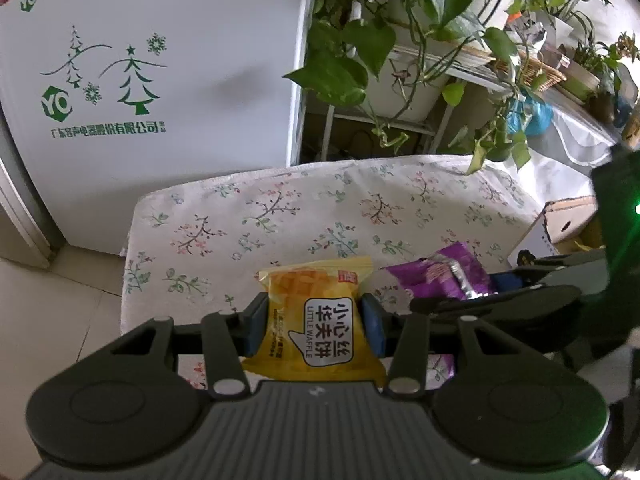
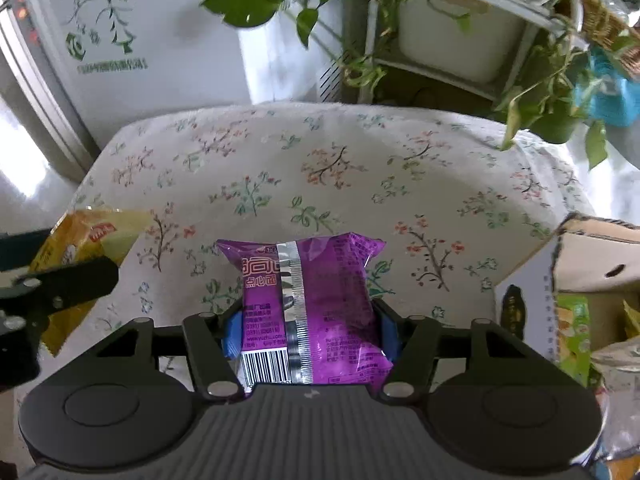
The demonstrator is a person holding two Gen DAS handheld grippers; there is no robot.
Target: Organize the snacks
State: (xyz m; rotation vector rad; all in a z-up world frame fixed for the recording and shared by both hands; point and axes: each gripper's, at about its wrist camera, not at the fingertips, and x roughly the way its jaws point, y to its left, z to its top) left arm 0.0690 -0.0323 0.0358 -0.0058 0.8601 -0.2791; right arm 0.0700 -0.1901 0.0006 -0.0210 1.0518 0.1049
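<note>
While over floral worktop [image 2: 320, 168]: L claw [image 1: 316, 320] clamped on yellow waffle pkt [image 1: 316, 332], R claw [image 2: 310, 328] on purple snack pkt [image 2: 312, 304]; cardboard box [image 2: 592, 264] right, prob holding snacks.

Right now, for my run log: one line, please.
left gripper: holds yellow waffle pack | right gripper: holds purple snack pack | cardboard box: right

Glossy, crinkled plastic film on the yellow waffle packet [image 1: 316, 320]. Same shiny film on the purple snack packet [image 2: 308, 304], with a silvery foil seam down its middle. Matt black plastic, ribbed at the base, on the left hand-held gripper [image 1: 316, 322] and the right hand-held gripper [image 2: 310, 334]; blue rubbery pads [image 1: 256, 320]. Soft matt floral cloth [image 2: 320, 168] over the worktop. Raw brown cardboard box [image 2: 592, 256] at the right edge. Smooth white freezer panel [image 1: 160, 60].
</note>
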